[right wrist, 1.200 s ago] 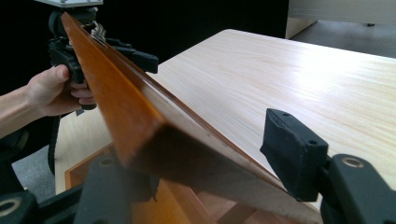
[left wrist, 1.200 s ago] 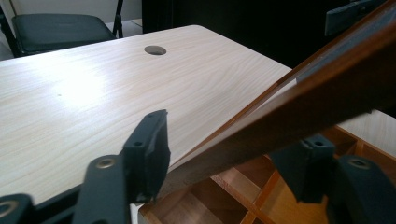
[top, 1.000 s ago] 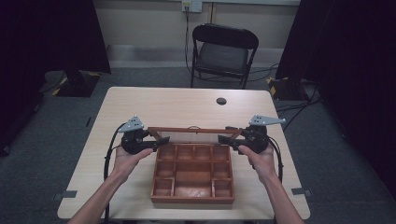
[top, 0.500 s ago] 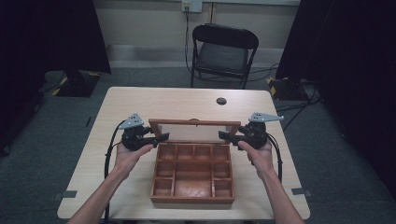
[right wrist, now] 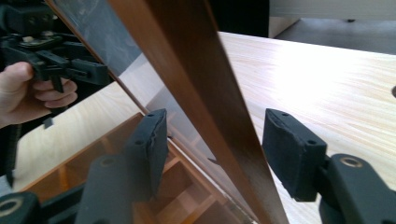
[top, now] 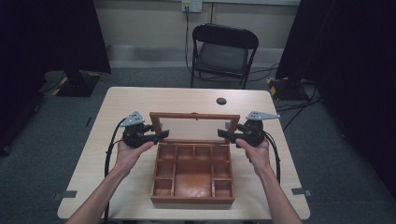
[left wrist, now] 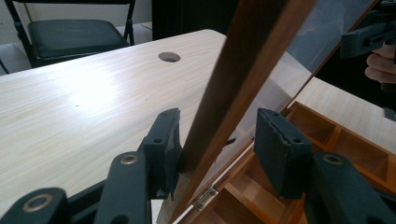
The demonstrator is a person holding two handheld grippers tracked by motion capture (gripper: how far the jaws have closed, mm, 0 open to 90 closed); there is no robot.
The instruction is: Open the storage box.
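A brown wooden box (top: 192, 199) with several bare compartments sits on the table's near half. Its glass-paned lid (top: 194, 115) stands raised on the back hinges. My left gripper (top: 163, 134) straddles the lid's left side rail (left wrist: 243, 60). Its jaws have just been closing: one pad (left wrist: 168, 144) lies against the wood while the other stands off it. My right gripper (top: 222, 134) straddles the right side rail (right wrist: 187, 56). Its jaws have just been opening, with a gap on both sides.
The pale wooden table (top: 140, 100) has a round cable hole (top: 221, 101) behind the box. A black folding chair (top: 219, 51) stands beyond the far edge. Dark curtains flank the room. Cables trail from both grippers down along the forearms.
The lid has swung further up and back, from edge-on to showing its whole pane. Both hands stayed at its sides, the right one shifting slightly.
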